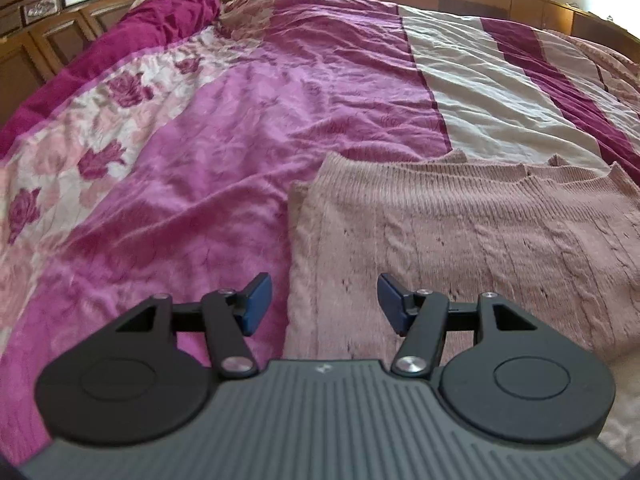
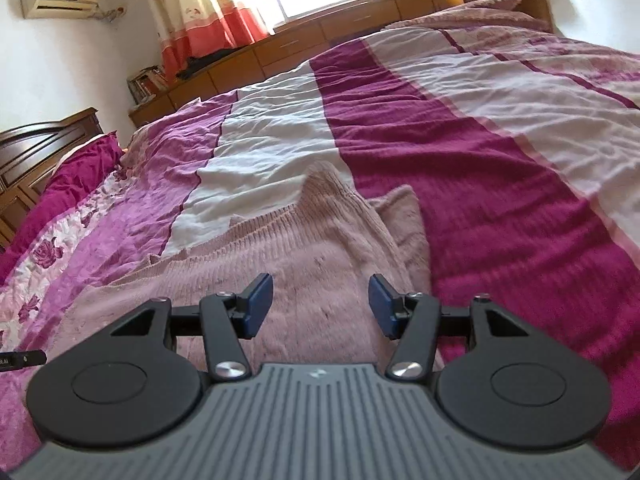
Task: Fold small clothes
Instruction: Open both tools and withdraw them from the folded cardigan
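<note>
Covering the whole working surface, the bedspread gives you a broad, soft base, so the garment can lie flat with room on every side for a fold to land. Its magenta, white and rose-printed bands run away from you toward the wooden cabinets under the window.

On it lies the pink knitted sweater, spread out near you. In the left view its left edge looks already turned in, with a second layer showing along that side, while in the right view a flap or sleeve lies beside the body at the right edge. That suggests you are partway through, though the garment is not yet a compact bundle.

Your left gripper hovers low over the sweater's near left edge, jaws wide apart and holding nothing, one blue pad over the bedspread and the other over the knit. It is probably placed there to straddle that edge for a pinch.

Your right gripper sits over the knit near the right side, likewise spread wide and empty, ready to take the matching edge.
</note>
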A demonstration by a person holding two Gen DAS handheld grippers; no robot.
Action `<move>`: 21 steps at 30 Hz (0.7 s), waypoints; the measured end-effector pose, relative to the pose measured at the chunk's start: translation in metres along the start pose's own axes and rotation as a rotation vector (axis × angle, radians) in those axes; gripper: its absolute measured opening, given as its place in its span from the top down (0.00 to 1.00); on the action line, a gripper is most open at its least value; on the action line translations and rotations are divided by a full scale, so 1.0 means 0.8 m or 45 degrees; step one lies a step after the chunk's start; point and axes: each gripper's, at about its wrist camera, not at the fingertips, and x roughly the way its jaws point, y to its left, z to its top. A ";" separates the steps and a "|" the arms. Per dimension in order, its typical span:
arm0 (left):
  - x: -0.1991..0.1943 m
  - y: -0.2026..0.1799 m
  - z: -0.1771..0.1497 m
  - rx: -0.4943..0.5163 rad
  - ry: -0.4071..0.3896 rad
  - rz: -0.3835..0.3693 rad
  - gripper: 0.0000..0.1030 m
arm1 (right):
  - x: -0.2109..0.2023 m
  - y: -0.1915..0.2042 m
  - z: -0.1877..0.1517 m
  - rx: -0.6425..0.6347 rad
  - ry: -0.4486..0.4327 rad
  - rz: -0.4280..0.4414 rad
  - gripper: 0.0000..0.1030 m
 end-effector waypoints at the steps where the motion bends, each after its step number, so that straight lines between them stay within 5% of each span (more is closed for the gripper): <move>1: -0.002 0.001 -0.003 -0.011 0.012 0.000 0.41 | -0.005 -0.002 -0.003 0.000 0.000 -0.002 0.38; 6: -0.011 0.002 -0.015 -0.023 0.065 0.029 0.40 | -0.027 -0.012 -0.011 -0.017 -0.004 -0.013 0.30; 8: -0.014 0.002 -0.019 -0.027 0.085 0.034 0.31 | -0.033 -0.016 -0.014 -0.026 0.002 -0.015 0.27; 21: -0.039 -0.010 -0.037 -0.060 0.140 -0.010 0.29 | -0.036 -0.042 -0.015 0.068 0.056 -0.056 0.11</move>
